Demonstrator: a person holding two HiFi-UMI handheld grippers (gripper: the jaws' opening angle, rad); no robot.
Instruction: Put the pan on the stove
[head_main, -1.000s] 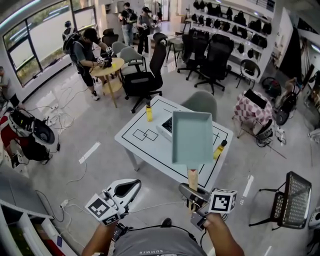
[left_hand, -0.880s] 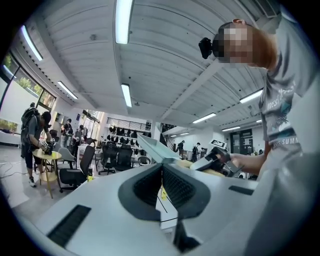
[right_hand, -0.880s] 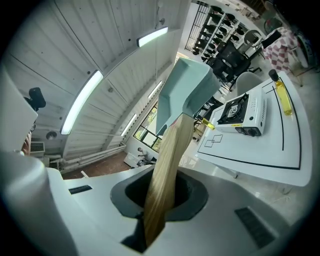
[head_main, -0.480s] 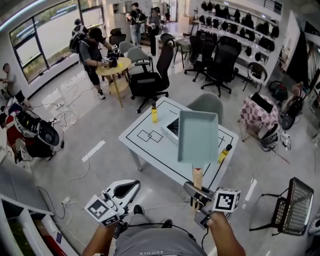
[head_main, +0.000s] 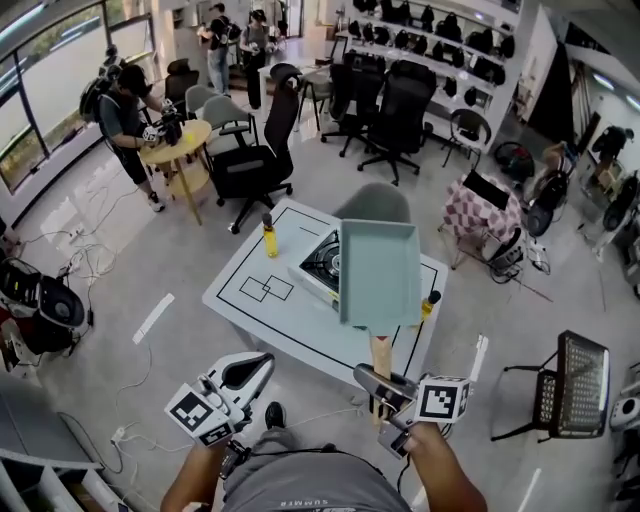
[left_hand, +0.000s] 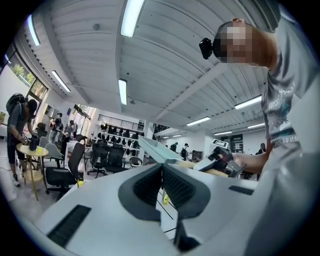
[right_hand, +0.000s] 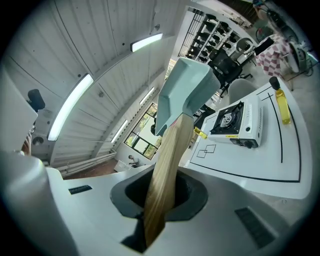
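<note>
- The left gripper (head_main: 250, 370), white with a black-and-white marker cube, is out in front of the person. Its two jaws are pressed together with nothing between them.
- A small yellow bottle with a dark cap (head_main: 269, 237) stands near the far left edge of the white table with black lines (head_main: 255, 320).
- The white camping stove with a black round burner (head_main: 320, 262) sits on the table, past the middle. Nothing is on it.
- The pale green square pan with a long wooden handle (head_main: 378, 272) is up in the air, above the table and not touching the stove.
- The right gripper (head_main: 385, 385) has its jaws nearly closed, squeezing the end of the wooden handle (right_hand: 165, 165).
- The pan looks hard and stiff, and I think fairly light. Held so far back, its front end will likely pull down, so the grip needs to be tight. The wood looks easy to hold.
- Another yellow bottle (head_main: 430, 303) stands at the table's right edge.
</note>
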